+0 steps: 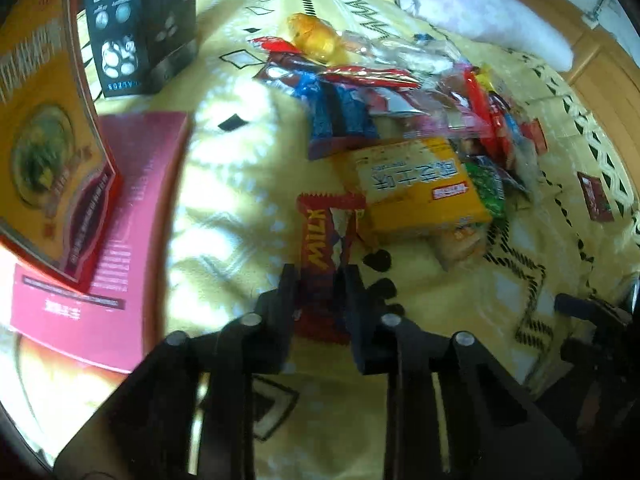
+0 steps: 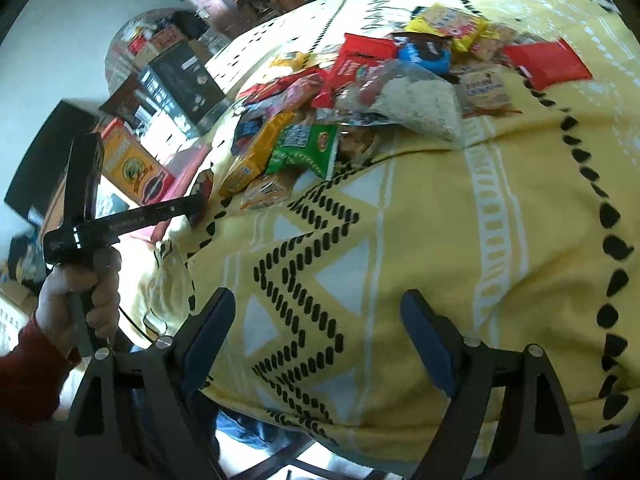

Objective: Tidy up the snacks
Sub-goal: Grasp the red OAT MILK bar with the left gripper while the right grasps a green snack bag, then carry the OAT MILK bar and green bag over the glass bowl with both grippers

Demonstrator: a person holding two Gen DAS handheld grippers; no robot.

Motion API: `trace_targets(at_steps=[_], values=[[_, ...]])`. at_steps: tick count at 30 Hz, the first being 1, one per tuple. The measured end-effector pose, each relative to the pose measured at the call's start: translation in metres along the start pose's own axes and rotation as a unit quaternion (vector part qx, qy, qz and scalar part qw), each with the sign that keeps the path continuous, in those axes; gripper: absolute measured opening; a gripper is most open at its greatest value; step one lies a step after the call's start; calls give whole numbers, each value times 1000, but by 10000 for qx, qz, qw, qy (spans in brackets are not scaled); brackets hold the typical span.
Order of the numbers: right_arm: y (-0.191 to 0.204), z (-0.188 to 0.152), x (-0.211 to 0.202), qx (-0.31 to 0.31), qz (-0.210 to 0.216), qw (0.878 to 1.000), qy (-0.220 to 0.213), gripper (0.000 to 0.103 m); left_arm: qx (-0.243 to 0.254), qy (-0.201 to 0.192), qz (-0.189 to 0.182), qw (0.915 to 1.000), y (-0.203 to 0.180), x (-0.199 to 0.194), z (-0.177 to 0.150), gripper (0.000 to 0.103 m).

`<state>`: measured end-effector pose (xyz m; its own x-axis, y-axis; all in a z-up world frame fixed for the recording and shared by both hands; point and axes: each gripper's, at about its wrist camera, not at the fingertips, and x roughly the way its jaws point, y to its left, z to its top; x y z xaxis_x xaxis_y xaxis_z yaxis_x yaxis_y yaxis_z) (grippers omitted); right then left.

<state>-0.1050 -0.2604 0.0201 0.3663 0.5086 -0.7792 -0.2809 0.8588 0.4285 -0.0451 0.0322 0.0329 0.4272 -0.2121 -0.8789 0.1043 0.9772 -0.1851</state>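
My left gripper (image 1: 319, 276) is shut on a red "MILK" snack packet (image 1: 320, 240) and holds it just above the yellow patterned blanket (image 1: 224, 200). Beyond it lies a pile of snacks (image 1: 400, 92) with a yellow box (image 1: 420, 184) at its near edge. In the right wrist view the pile (image 2: 380, 80) lies far ahead, and the left gripper (image 2: 200, 204) shows at the left beside it. My right gripper (image 2: 318, 320) is open and empty over bare blanket (image 2: 400, 240), well short of the pile.
A pink box (image 1: 108, 240), an orange-red box (image 1: 48, 140) leaning on it and a black box (image 1: 140, 20) stand at the left. A white pillow (image 1: 480, 12) lies at the back right. Boxes (image 2: 160, 92) crowd the blanket's left edge.
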Motion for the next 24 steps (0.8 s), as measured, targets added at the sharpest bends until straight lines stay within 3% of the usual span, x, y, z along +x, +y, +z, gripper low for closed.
trace_targets(at_steps=[1,3,5,8,9,12,13,15,18,21,24], values=[[5,5,3,-226,-47,9997,52,87,-12,-33,42,10000,-3,3,-1,52],[14,13,5,-604,-150,9980,89,87,90,-168,49,9998,-10,9,-4,63],[26,28,5,-1164,-260,9928,90,87,145,-262,136,9995,-15,12,-5,64],[40,53,9,-1942,-325,9803,131,87,101,-308,184,9993,-13,13,-7,50],[43,61,13,-2183,-381,9750,176,87,40,-300,156,9994,-10,12,-7,35],[51,83,34,-3007,-451,9515,465,82,-121,-246,-79,9996,-1,4,-5,34],[53,88,43,-3279,-503,9415,600,81,-104,-240,-98,9996,-1,3,-6,29],[56,97,62,-3770,-509,9207,872,74,-50,-175,-143,9997,-4,2,-8,29],[57,109,87,-4133,-487,9020,1147,73,-37,-163,-162,9997,-7,2,-10,26],[55,116,106,-4211,-425,8963,1320,72,-88,-144,-202,9997,-7,4,-10,26],[50,121,107,-3954,-280,9092,1271,69,-89,-146,-214,9996,-8,3,-9,26]])
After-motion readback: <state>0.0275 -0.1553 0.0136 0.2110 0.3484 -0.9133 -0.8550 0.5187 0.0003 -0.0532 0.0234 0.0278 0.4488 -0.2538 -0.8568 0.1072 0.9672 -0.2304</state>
